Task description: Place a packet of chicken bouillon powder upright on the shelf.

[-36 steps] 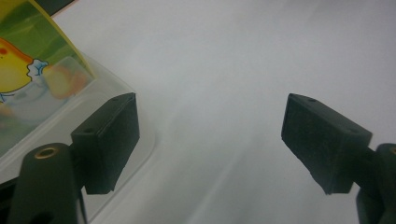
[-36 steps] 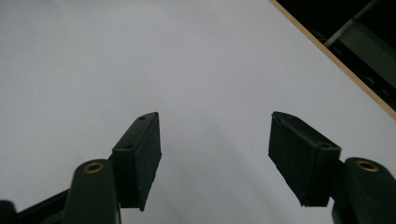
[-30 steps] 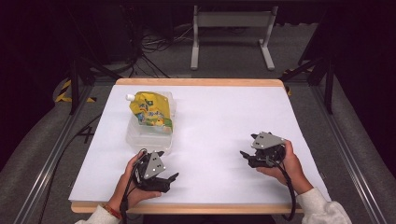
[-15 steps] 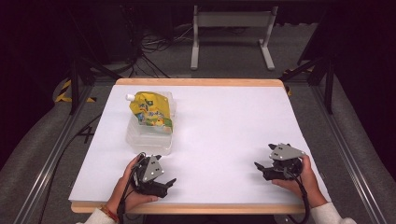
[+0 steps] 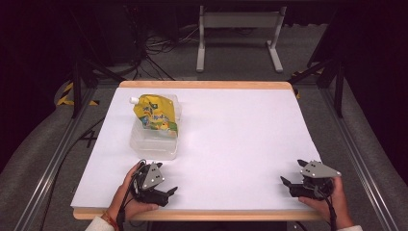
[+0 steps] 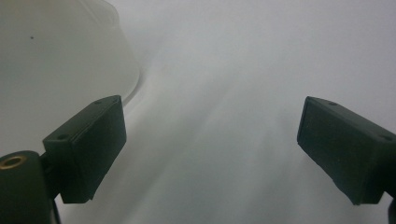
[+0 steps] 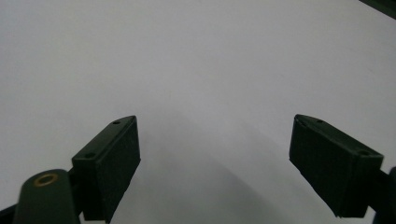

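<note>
A: Any writing to read on the yellow spouted pouch (image 5: 155, 114)?

B: There is printing on its front, some green and red among the yellow, but it is too small and blurred to make out a brand. Its white cap points to the far left.

A: How many things are there, going left to right?

B: One pouch, lying in one clear plastic container (image 5: 153, 144) on the left half of the white table (image 5: 240, 139). Then two grippers, each in a hand, both along the near edge.

A: Where is the container relative to the left gripper (image 5: 163, 194)?

B: Just beyond it and slightly to its left in the high view, close but apart. In the left gripper view the container's (image 6: 56, 60) pale rounded wall stands at upper left, past the left pad and outside the gap; only bare table lies between the jaws.

A: And how do those jaws stand?

B: Wide apart, holding nothing. They have just been opening.

A: The right gripper (image 5: 292, 185)?

B: At the near right corner, well apart from the container and pouch, pointing left across the table. Its jaws are also spread wide with nothing between them, having just been opening, and plain white surface shows ahead in the right gripper view.
</note>
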The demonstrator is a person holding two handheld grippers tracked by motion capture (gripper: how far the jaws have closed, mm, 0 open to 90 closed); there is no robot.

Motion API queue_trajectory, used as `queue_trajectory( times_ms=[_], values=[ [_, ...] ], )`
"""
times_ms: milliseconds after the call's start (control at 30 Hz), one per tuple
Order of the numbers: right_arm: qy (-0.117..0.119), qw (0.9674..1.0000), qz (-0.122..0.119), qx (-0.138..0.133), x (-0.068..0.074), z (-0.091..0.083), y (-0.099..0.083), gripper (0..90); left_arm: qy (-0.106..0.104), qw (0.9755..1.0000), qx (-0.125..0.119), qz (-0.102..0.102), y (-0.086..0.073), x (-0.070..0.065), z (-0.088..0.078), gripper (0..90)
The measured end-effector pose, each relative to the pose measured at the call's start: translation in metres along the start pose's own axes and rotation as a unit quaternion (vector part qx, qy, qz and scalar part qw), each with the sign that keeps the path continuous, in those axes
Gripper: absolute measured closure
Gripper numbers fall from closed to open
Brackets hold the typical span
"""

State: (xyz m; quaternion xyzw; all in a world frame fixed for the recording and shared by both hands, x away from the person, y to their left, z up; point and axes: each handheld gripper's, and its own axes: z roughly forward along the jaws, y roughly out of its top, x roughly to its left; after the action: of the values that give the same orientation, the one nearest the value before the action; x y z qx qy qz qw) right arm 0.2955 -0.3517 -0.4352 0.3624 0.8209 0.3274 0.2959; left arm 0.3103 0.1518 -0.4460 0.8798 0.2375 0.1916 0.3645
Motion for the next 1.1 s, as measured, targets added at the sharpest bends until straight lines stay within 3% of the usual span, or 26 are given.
queue_trajectory(
  times_ms=[233,333,567,1100],
  values=[
    [-0.02,0.9996,0.018,0.0,-0.002,-0.012,-0.018,16.5,-0.001,1.0,0.006,-0.006,-0.009,0.006,-0.001,8.1],
    [-0.022,0.9994,0.027,-0.002,-0.002,-0.017,-0.024,16.4,-0.005,0.9997,-0.001,-0.025,-0.012,0.009,-0.004,8.1],
    [-0.023,0.999,0.037,-0.007,-0.001,-0.02,-0.027,16.0,-0.002,0.9995,-0.007,-0.03,-0.011,0.011,-0.006,7.6],
    [-0.027,0.9994,0.021,-0.005,0.006,-0.015,-0.022,15.6,0.004,0.9991,-0.011,-0.041,-0.013,0.016,-0.009,7.4]
  ],
)
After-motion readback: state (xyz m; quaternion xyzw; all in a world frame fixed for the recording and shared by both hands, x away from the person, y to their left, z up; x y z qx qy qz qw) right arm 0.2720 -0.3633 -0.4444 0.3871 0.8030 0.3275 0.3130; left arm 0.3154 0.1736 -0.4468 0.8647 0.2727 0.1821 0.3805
